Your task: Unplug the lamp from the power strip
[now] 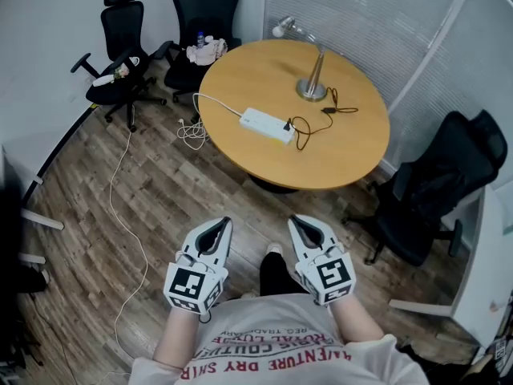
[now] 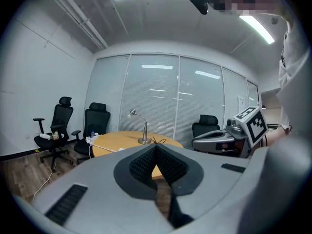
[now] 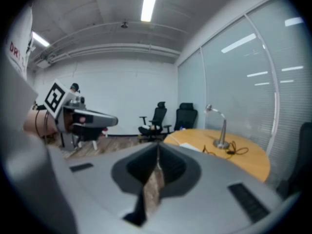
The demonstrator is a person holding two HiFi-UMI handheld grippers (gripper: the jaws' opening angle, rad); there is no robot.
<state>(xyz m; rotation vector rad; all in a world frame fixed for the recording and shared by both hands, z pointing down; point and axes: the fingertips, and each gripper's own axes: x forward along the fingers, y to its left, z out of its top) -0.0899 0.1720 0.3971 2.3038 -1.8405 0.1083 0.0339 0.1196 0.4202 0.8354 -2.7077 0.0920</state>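
Nearest: left gripper [image 1: 223, 224] and right gripper [image 1: 295, 221] side by side above the wood floor [image 1: 160, 207], jaws of both closed together, empty. Farther off: round wooden bench [image 1: 345, 147]. On it, white power strip [image 1: 266, 125] with black lamp plug [image 1: 288, 125] in its right end; beyond, silver desk lamp [image 1: 313, 83]. Behind: black office chairs [image 1: 120, 54].
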